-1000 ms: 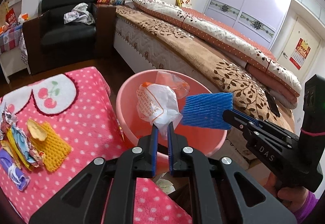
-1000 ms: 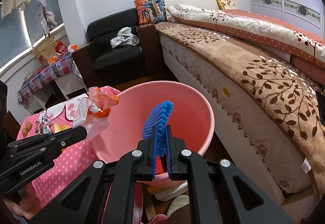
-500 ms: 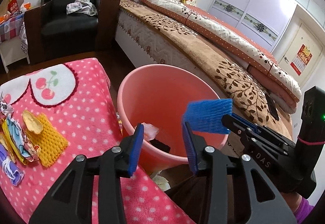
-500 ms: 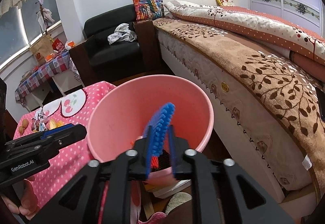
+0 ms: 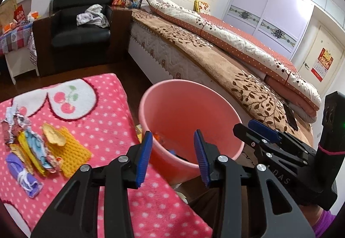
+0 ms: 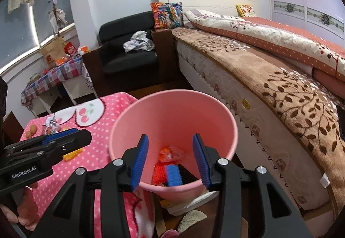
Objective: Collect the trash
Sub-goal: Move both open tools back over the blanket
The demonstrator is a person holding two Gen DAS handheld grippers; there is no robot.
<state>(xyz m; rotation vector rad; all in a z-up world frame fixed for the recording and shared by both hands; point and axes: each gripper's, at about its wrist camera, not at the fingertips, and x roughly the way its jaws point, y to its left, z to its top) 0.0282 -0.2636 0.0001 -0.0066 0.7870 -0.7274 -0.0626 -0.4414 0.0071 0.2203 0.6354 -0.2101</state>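
Drop step done: left gripper (image 5: 172,151) wide, empty; right gripper (image 6: 170,158) jaws just opening, empty, over bucket (image 6: 172,95). Next: fetch wrappers (image 5: 32,151) near table (image 5: 103,91) left edge.

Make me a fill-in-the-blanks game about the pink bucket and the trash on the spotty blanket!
1. The blue foam net now lies inside the ____ bucket.
2. Both the left tool and the right tool hold ____ between their pads.
3. The yellow foam net lies on the pink blanket with white ____.
4. The chair beside the bed is coloured ____.

Missing words: pink; nothing; dots; black
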